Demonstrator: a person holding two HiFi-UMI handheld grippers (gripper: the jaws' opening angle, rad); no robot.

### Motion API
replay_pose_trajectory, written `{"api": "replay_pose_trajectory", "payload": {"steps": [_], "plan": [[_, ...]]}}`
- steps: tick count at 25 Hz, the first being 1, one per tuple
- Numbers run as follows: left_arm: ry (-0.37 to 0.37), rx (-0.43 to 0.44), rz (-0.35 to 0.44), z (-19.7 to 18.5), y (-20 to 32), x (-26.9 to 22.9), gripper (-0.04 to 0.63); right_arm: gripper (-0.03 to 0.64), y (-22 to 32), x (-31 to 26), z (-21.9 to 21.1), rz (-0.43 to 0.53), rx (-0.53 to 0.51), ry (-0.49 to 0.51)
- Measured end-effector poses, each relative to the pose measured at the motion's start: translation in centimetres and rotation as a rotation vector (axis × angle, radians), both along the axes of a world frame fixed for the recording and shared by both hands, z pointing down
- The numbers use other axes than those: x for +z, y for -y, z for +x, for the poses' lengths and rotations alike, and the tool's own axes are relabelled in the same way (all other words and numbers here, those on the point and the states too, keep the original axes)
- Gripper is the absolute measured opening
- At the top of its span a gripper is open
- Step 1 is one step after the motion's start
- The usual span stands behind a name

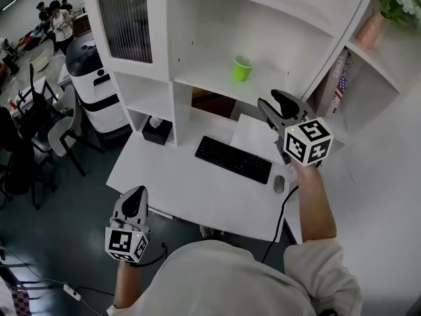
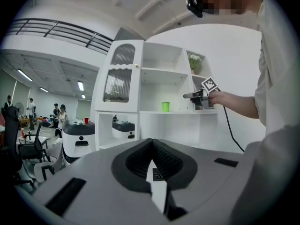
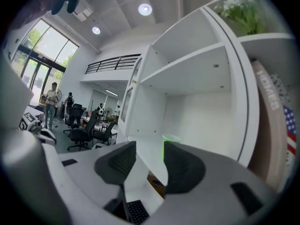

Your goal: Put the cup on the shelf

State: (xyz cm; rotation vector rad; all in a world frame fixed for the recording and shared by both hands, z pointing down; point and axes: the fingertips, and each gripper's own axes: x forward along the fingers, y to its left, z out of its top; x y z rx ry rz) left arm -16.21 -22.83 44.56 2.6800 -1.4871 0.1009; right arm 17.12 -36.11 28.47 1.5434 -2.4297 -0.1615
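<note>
A green cup stands upright on the white shelf above the desk; it also shows small in the left gripper view. My right gripper hovers to the right of the cup and a little nearer to me, apart from it. Its jaws are open with nothing between them; in the right gripper view the cup peeks out beyond the right jaw. My left gripper is held low at the desk's front left edge, jaws shut and empty.
On the desk lie a black keyboard and a mouse. A black tissue box sits in a low cubby. Books and a potted plant fill the right shelves. A white robot and chairs stand at the left.
</note>
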Motion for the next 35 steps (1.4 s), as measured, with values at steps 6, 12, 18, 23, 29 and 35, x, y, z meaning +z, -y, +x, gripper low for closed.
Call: {"api": "replay_pose_trajectory", "payload": {"steps": [6,12,18,23,29,35], "plan": [[0.007,0.016,0.002,0.3,0.1,-0.1,0.0,0.137,-4.0,0.7,0.0,0.035,-0.003,0.013],[0.008,0.033,0.002,0.8,0.1,-0.2,0.0,0.069,-7.7,1.4,0.2,0.075,0.018,0.048],[0.012,0.048,0.007,1.5,0.1,-0.4,0.0,0.046,-10.1,2.2,0.6,0.078,0.036,0.075],[0.013,0.055,0.006,2.2,-0.2,-0.6,0.0,0.027,-11.8,2.6,1.1,0.082,0.048,0.101],[0.016,0.062,0.006,2.9,-0.4,-0.4,0.0,0.006,-13.6,3.6,1.4,0.07,0.051,0.128],[0.02,0.076,0.003,3.8,-0.7,-0.4,0.0,0.005,-15.4,5.2,1.8,0.04,0.058,0.153]]}}
